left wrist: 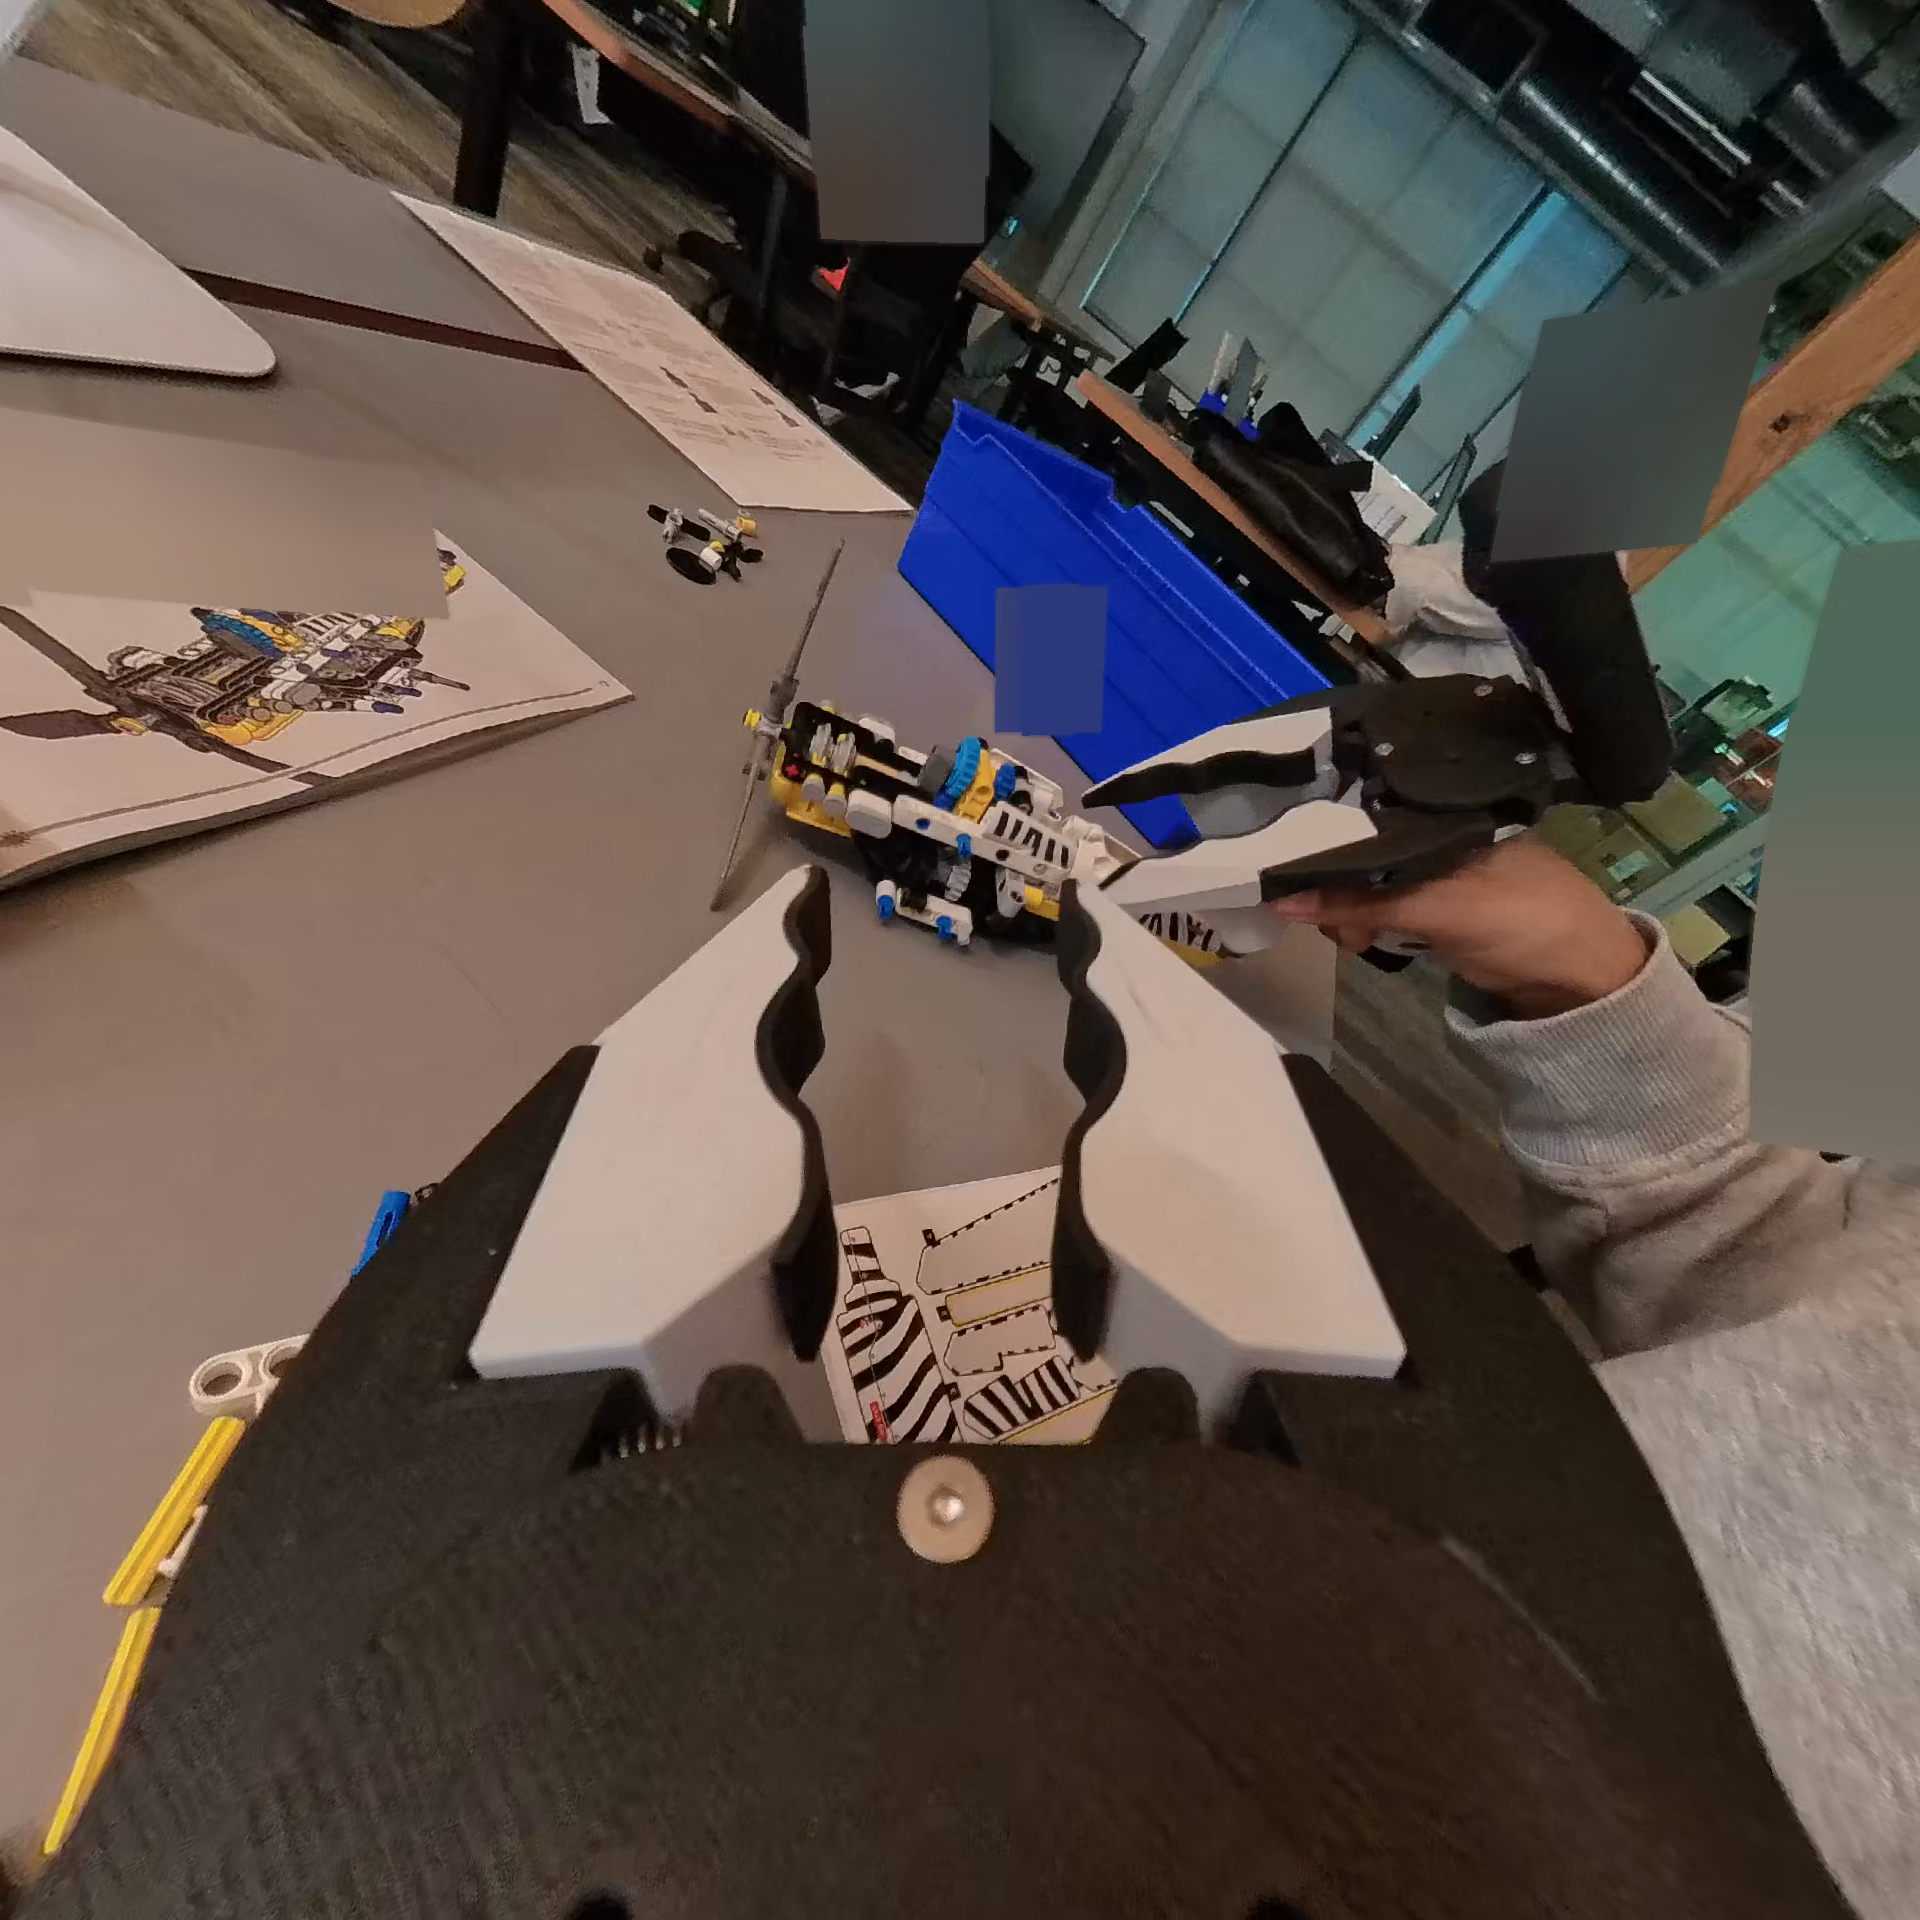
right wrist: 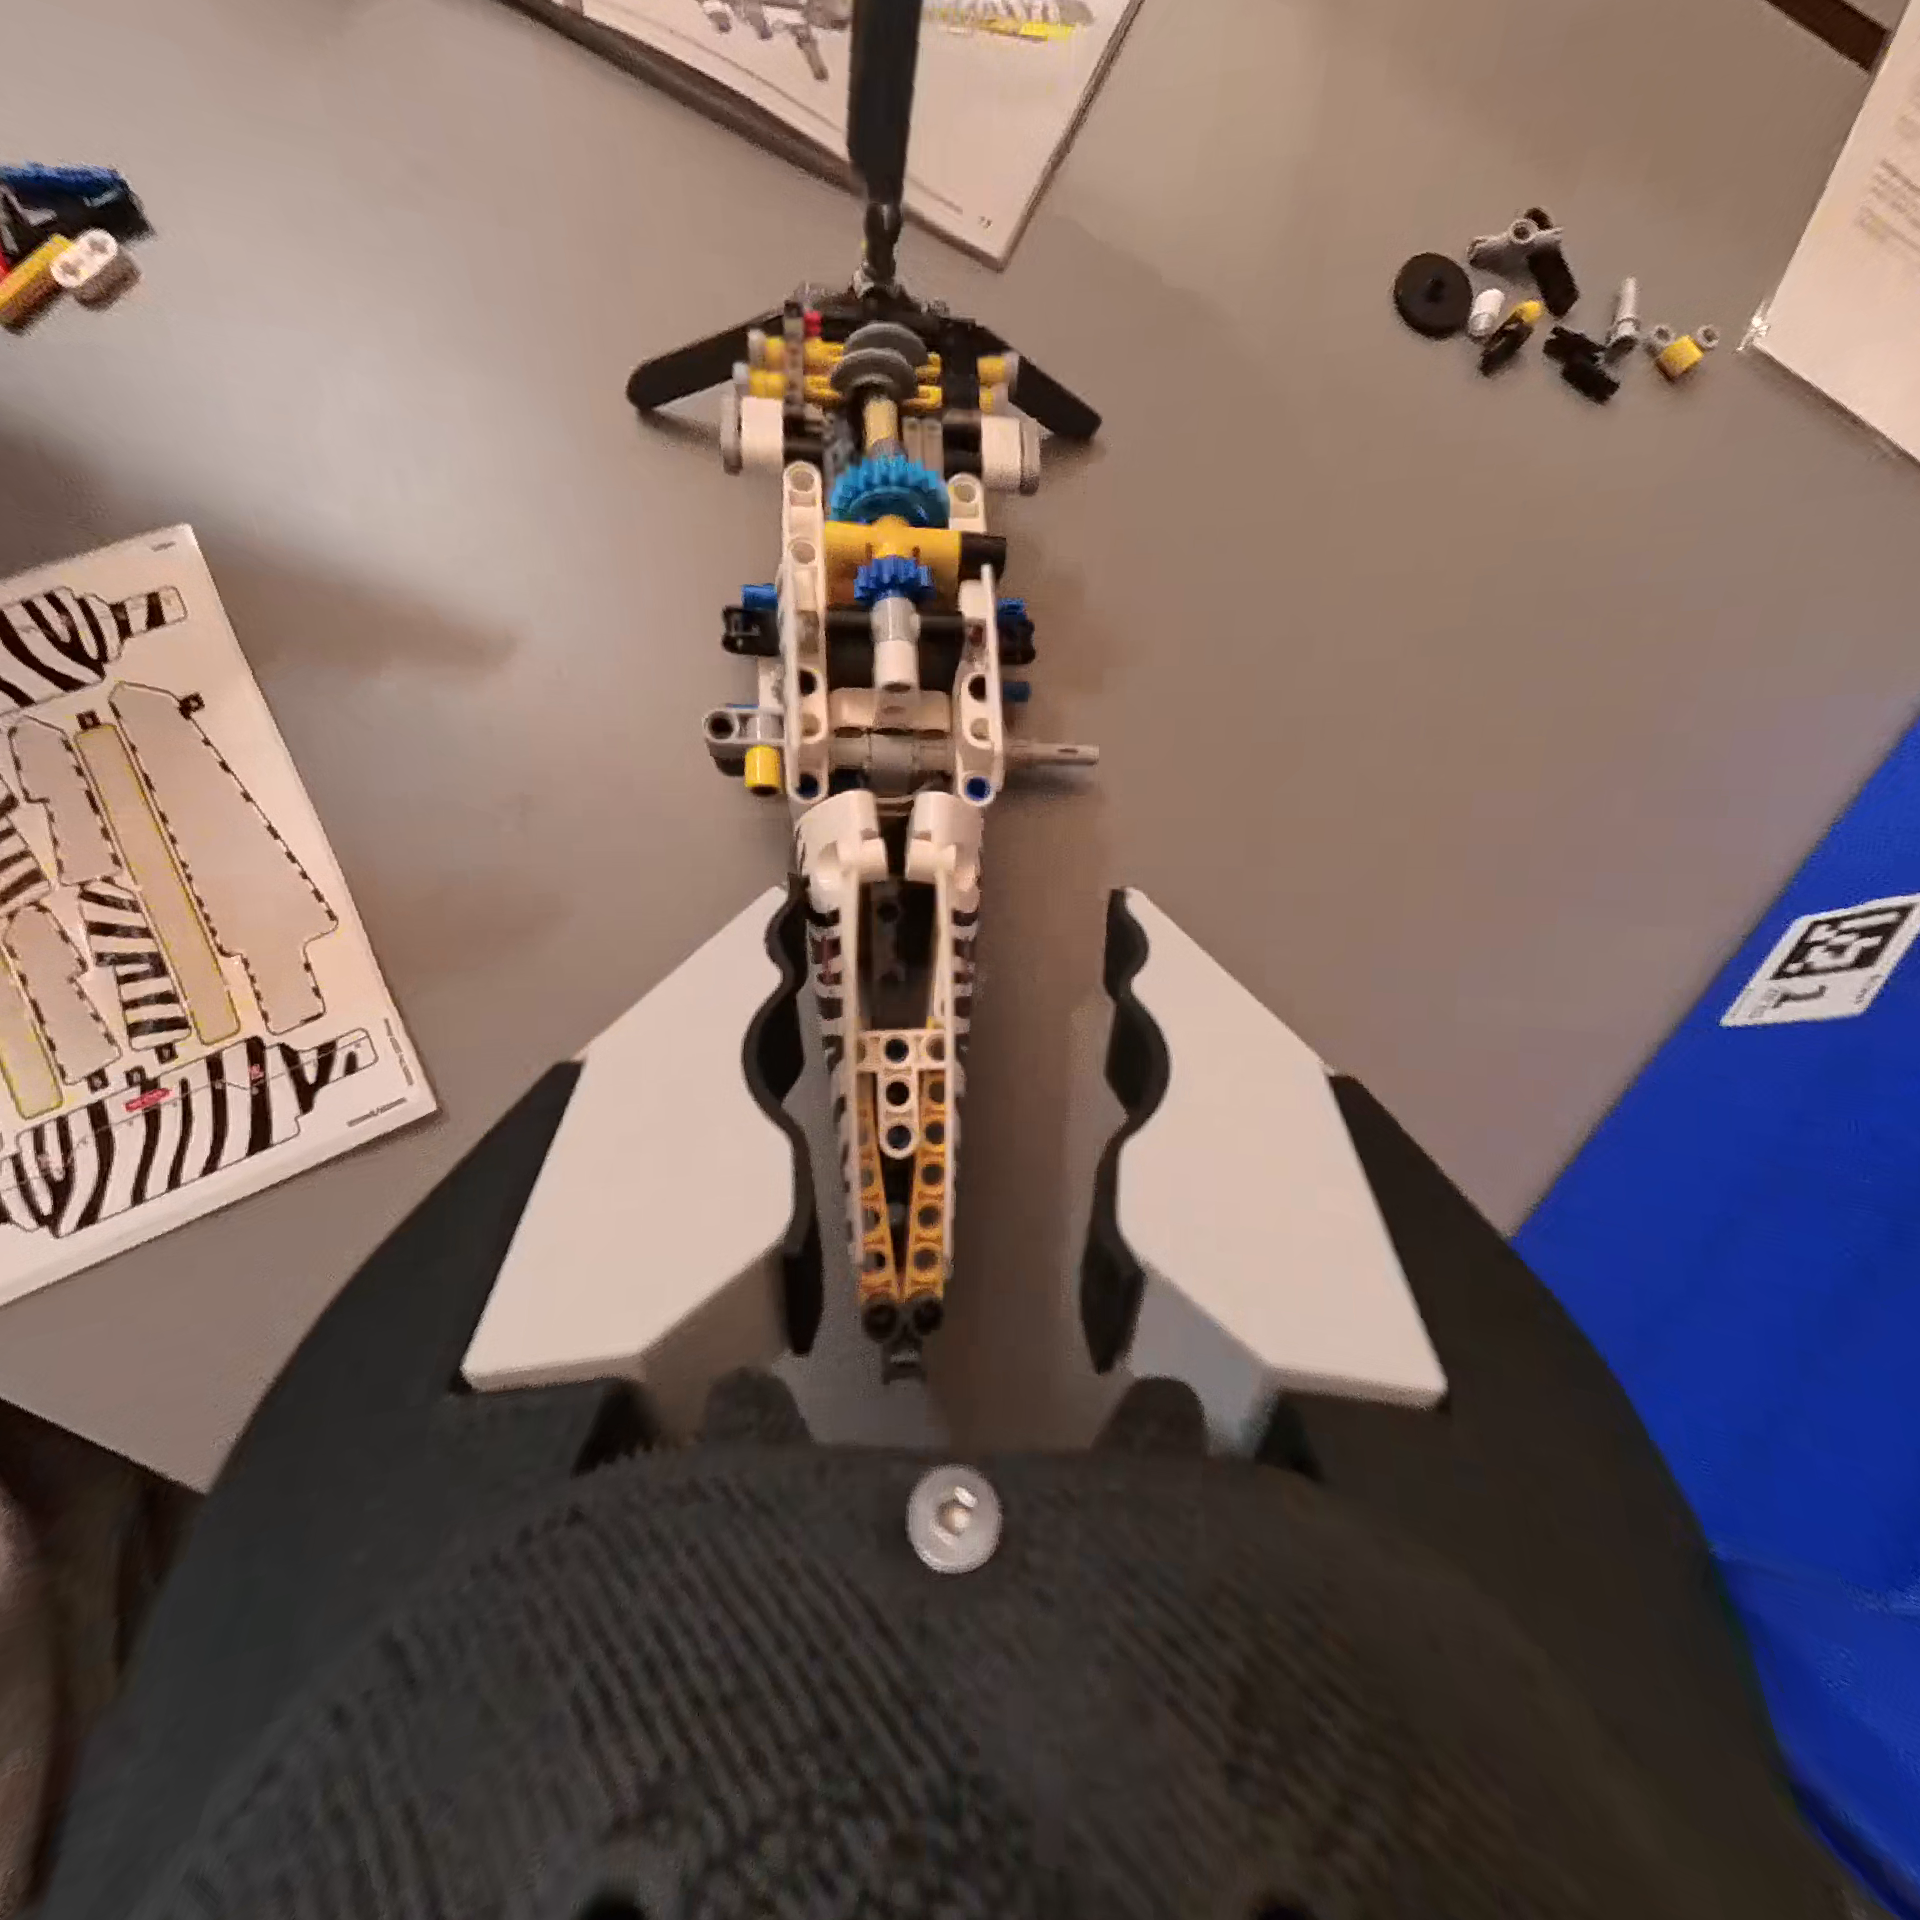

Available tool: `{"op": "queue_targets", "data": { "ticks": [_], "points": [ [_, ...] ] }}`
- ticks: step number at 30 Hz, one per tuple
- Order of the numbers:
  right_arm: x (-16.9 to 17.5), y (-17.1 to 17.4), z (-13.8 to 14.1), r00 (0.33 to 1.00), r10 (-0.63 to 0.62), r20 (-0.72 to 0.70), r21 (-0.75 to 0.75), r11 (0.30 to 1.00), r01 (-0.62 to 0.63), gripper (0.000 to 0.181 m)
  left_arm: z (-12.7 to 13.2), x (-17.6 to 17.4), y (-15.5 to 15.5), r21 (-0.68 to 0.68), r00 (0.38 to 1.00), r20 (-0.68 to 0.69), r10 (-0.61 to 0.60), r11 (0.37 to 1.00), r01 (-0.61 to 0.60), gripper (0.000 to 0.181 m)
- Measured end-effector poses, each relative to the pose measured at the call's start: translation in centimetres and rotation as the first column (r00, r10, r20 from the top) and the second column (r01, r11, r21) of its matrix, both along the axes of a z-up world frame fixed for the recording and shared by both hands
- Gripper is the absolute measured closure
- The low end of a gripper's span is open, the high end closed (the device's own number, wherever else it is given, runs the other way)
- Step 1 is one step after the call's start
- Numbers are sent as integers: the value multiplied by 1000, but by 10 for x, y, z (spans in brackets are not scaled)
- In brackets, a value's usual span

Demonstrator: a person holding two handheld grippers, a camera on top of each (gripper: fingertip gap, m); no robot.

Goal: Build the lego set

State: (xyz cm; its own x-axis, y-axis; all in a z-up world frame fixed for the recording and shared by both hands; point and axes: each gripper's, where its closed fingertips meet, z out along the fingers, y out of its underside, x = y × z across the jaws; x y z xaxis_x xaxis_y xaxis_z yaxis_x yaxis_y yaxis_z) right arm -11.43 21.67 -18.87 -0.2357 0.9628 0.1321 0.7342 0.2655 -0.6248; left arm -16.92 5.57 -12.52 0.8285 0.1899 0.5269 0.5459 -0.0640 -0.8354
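The part-built lego helicopter (right wrist: 894,623) lies on the grey table (right wrist: 1351,623); it is white, yellow and black with blue gears and a black rotor blade (right wrist: 881,114). My right gripper (right wrist: 956,904) is open around its zebra-striped tail (right wrist: 904,1091), which lies close against the left pad with a gap on the right. In the left wrist view the model (left wrist: 914,821) lies just beyond my left gripper (left wrist: 951,899), which is open and empty above the table. The right gripper (left wrist: 1096,842) reaches in there from the right.
A zebra sticker sheet (right wrist: 177,894) lies left of the model, and under my left gripper (left wrist: 966,1320). An open instruction booklet (left wrist: 260,707), a small parts pile (right wrist: 1548,301), a blue bin (right wrist: 1766,1247) and loose yellow, white and blue pieces (left wrist: 166,1507) are around. There is about 20 cm between the tips of the two grippers. The part-built lego helicopter (right wrist: 894,623) lies some 5 cm from my right tips, 15 cm from my left tips.
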Motion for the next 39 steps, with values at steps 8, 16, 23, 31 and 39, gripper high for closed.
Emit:
{"op": "queue_targets", "data": {
  "ticks": [8,16,23,31,39],
  "points": [
    [-1,-8,-14,995,85,58,5,996,-85,135,-5,-2,0,-9,1000,13,9,1000,-9,139],
    [0,-11,-16,990,127,59,-70,990,-122,147,-9,-3,1,-20,1000,25,12,1000,-12,139],
    [1,-11,-16,990,131,57,-74,989,-127,147,-11,-4,1,-25,999,30,12,1000,-11,139],
    [0,-11,-16,989,132,59,-73,989,-128,147,-12,-3,2,-31,1000,28,8,999,-7,139],
    [0,-12,-16,991,122,60,-72,991,-117,147,-13,-2,2,-35,1000,29,6,999,-5,139]
  ]
}}
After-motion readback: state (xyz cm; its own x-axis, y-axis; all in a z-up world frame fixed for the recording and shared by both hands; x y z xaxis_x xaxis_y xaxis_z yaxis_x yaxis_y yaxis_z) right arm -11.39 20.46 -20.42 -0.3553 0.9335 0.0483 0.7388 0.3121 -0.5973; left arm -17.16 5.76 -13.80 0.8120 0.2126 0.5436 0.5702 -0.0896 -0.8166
